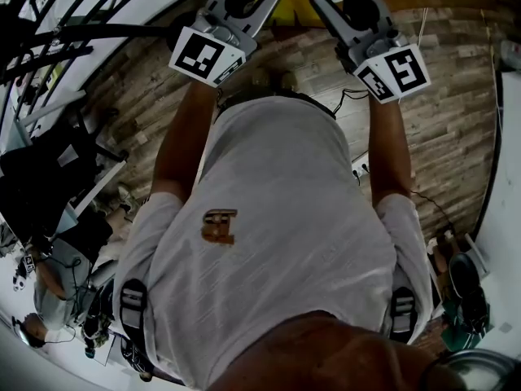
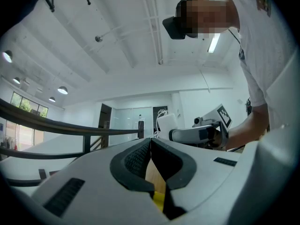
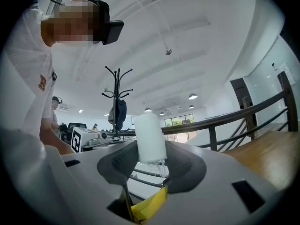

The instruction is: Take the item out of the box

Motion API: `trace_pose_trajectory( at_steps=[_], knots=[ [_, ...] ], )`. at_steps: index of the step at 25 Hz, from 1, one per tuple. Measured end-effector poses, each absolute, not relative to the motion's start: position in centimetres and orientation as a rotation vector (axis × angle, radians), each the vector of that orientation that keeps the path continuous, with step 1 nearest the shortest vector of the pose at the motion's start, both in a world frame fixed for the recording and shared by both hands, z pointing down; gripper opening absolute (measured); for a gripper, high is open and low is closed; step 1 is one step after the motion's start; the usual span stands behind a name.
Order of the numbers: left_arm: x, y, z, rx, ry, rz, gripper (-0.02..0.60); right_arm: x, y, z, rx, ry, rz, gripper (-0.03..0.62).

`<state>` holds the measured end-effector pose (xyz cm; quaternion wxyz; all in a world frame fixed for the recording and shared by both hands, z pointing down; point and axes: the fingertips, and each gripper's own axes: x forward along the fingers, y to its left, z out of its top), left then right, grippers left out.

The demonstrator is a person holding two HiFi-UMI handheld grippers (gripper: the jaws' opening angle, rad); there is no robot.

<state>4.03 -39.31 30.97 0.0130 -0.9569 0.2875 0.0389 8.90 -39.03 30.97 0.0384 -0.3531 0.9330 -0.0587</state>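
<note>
Right gripper (image 3: 150, 150) clamps a white cylinder (image 3: 150, 132), held upright between its pads. Left gripper (image 2: 151, 142) has its jaws pressed together, nothing between them.

White cylinder (image 3: 150, 130): lower end hidden between the pads of the right hand-held gripper (image 3: 150, 150); cut off by the head view's top edge.
Yellow box (image 1: 293, 2): mostly hidden behind both hand-held grippers in the head view.
Left hand-held gripper (image 2: 151, 142) gap: tan and yellow slivers, too little to name.
</note>
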Motion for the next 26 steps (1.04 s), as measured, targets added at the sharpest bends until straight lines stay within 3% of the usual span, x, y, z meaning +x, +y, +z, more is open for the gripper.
trace_pose_trajectory(
  at_steps=[26],
  knots=[
    [2.7,-36.9,29.9,-2.959,0.906,0.131,0.02,7.5,-36.3,30.2,-1.074,2.88,-0.12,0.189]
  ],
)
